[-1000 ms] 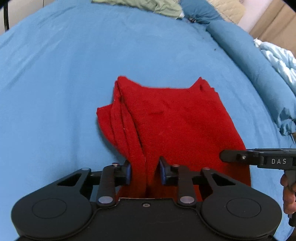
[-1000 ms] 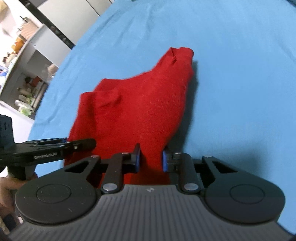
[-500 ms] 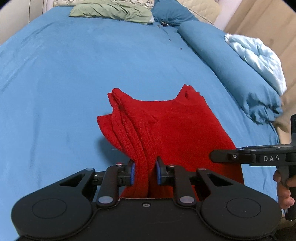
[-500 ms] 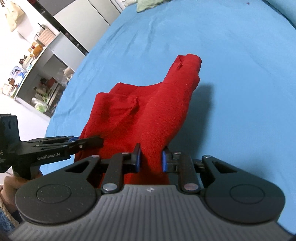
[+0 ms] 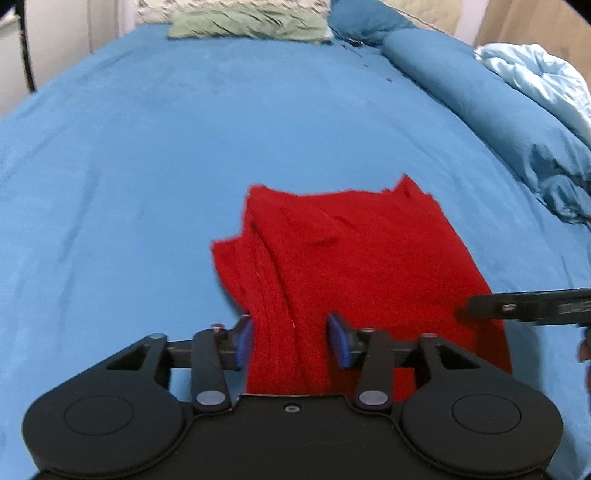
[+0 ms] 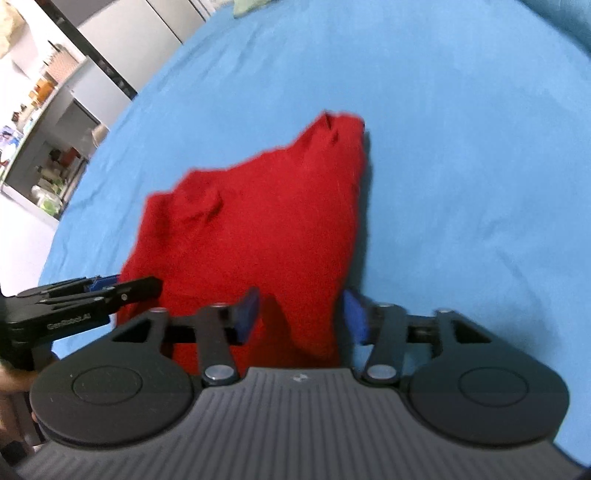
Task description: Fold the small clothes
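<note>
A red knit garment (image 5: 354, 254) lies folded on the blue bed sheet (image 5: 147, 155). My left gripper (image 5: 291, 338) is open, its blue pads standing apart on either side of the garment's near left edge. My right gripper (image 6: 303, 314) is open too, its pads apart around the near right edge of the garment (image 6: 266, 221). The cloth sags between both pairs of fingers. The right gripper shows at the right edge of the left wrist view (image 5: 524, 306), and the left gripper shows at the left of the right wrist view (image 6: 85, 299).
A rolled blue duvet (image 5: 480, 103) and a pale blue quilt (image 5: 535, 81) lie along the bed's right side. A green cloth (image 5: 247, 26) and pillows lie at the far end. Shelves and cabinets (image 6: 55, 122) stand beyond the bed's left edge.
Both grippers have opened: their pads were pinched on the red garment's near edge and now stand apart. The lifted cloth has dropped lower onto the bed.
</note>
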The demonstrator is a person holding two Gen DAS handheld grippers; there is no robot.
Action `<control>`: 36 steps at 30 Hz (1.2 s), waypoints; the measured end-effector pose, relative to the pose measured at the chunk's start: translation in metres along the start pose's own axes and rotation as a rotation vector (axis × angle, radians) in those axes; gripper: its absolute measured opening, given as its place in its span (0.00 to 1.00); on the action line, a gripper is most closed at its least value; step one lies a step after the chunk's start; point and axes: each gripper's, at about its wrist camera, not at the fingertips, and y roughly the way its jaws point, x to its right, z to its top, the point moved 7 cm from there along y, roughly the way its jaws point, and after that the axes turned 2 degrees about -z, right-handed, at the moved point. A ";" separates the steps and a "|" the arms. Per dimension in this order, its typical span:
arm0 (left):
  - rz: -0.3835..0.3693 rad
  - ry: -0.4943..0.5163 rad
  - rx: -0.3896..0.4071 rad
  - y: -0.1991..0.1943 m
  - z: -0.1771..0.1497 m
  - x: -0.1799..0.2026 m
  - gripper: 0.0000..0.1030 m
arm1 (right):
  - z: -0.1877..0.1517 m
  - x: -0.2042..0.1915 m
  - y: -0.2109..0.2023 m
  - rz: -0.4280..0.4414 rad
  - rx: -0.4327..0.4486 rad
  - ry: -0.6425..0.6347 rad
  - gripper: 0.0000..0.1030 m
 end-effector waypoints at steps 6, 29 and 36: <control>0.102 0.009 0.045 -0.024 -0.011 -0.016 0.75 | 0.001 0.003 -0.031 -0.079 0.080 -0.048 0.92; 0.155 0.060 0.126 -0.066 -0.012 -0.017 0.94 | -0.035 0.008 -0.078 -0.224 0.216 -0.055 1.00; 0.250 0.057 0.227 -0.171 -0.011 0.004 1.00 | -0.061 -0.028 -0.181 -0.392 0.293 -0.105 1.00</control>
